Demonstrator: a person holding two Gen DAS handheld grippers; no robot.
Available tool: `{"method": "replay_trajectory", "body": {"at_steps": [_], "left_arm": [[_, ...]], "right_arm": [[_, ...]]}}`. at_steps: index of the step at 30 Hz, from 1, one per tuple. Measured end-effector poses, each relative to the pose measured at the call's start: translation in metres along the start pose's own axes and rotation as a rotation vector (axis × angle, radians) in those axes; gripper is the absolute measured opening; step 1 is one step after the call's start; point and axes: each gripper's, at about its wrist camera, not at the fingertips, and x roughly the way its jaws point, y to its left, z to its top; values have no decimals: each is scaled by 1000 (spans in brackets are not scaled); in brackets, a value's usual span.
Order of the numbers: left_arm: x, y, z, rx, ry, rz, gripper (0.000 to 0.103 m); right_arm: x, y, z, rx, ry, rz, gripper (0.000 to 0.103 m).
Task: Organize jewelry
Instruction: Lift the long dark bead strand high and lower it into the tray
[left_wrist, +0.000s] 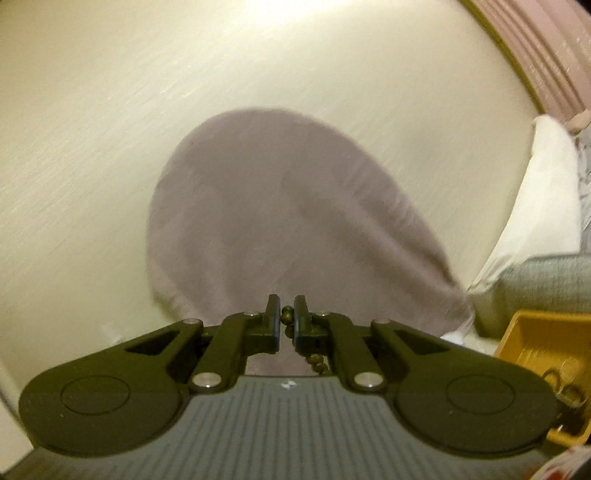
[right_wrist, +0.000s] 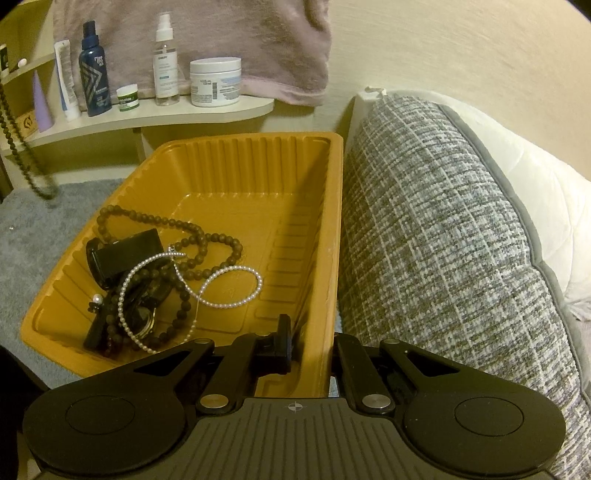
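My left gripper (left_wrist: 287, 317) is held level and shut on a dark beaded necklace (left_wrist: 314, 360), whose beads hang down between the pads. The right wrist view shows the same strand (right_wrist: 20, 147) dangling at the far left, above the grey mat. My right gripper (right_wrist: 314, 343) is shut on the right wall of a yellow plastic tray (right_wrist: 258, 155); one finger (right_wrist: 282, 341) is inside, the other is hidden outside the wall. In the tray lie a brown bead necklace (right_wrist: 199, 243), a pearl strand (right_wrist: 225, 301) and a black box (right_wrist: 129, 254). The tray corner (left_wrist: 543, 347) shows at the left view's right edge.
A curved shelf (right_wrist: 207, 110) behind the tray carries several bottles and jars, among them a white jar (right_wrist: 215, 82). A mauve towel (left_wrist: 288, 206) hangs on the cream wall. A grey woven cushion (right_wrist: 443, 240) and a white pillow (left_wrist: 546, 192) press against the tray's right side. A grey mat (right_wrist: 44, 229) lies underneath.
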Motion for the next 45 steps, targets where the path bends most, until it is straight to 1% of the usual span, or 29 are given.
{"method": "replay_trajectory", "body": {"at_steps": [3,11,15,18,22,24,29,32,38,42,45], "left_arm": [[7,-9,17,-12,-36,-52,6],[26,-39,74,-20,-164,-178,6],[34,-54,95,-16,-201,-228,6],[43,-70,101,-12,-203,-275,6],[59,-99,90,-34,-154,-361,6],[66,-115,80,-28,-120,-388,6],[88,-153,45,-25,2,-480,6],[104,-170,24,-48,81,-529,6],[126,-199,-14,-85,208,-574,6],[140,-212,-32,-119,260,-589,6],[143,-214,-40,-135,284,-597,6]], "right_arm": [[0,0,0,2,-1,0,5],[-3,0,0,8,-10,2,5],[-4,1,1,10,-18,3,5],[-5,1,2,7,-21,3,5],[-5,2,1,8,-21,3,5],[-6,2,1,7,-20,2,5],[-6,2,-1,8,-19,5,5],[-4,2,-2,10,-14,4,5],[-2,1,-2,12,-8,3,5],[1,0,-3,16,-3,3,5],[2,-1,-4,18,0,4,5]]}}
